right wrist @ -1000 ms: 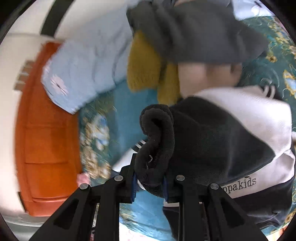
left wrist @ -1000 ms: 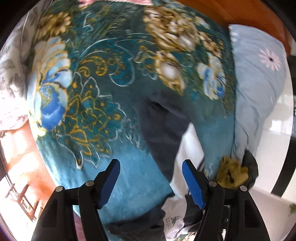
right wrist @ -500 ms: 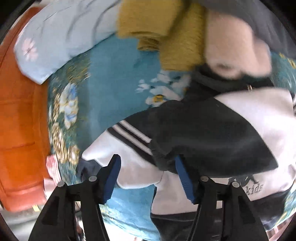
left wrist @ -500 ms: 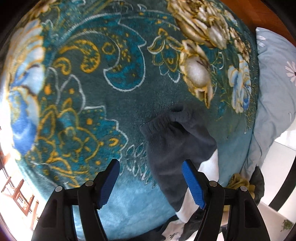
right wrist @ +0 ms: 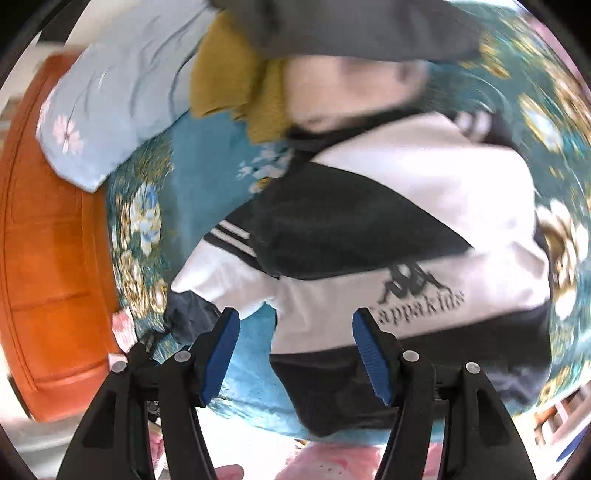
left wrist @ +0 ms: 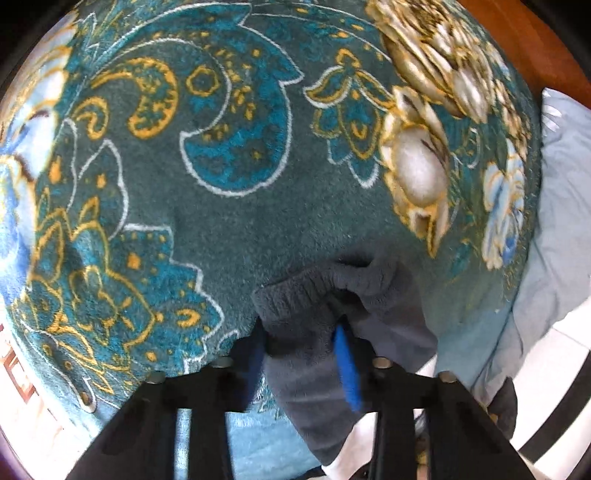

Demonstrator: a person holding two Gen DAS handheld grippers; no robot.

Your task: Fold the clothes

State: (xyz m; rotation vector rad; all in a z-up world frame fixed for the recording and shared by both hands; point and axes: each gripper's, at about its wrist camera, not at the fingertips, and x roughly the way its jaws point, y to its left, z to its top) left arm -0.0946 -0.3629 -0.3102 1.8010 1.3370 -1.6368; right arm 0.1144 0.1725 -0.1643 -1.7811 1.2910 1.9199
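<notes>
A white and black sweatshirt with a printed logo lies on the teal floral blanket. Its dark grey sleeve stretches out over the blanket in the left wrist view. My left gripper points steeply down onto the ribbed cuff. Its jaws are closing, and the blue pads pinch the cuff between them. My right gripper hovers open over the sweatshirt's lower left edge, with fabric and blanket below the gap and nothing gripped.
A mustard garment, a pale pink one and a grey one are piled beyond the sweatshirt. A light blue flowered pillow lies against the orange wooden headboard. The pillow borders the blanket's right side.
My left gripper came down over the sleeve cuff and closed on it. My right gripper let go of the dark sleeve, opened, and shifted over the sweatshirt's lower edge.
</notes>
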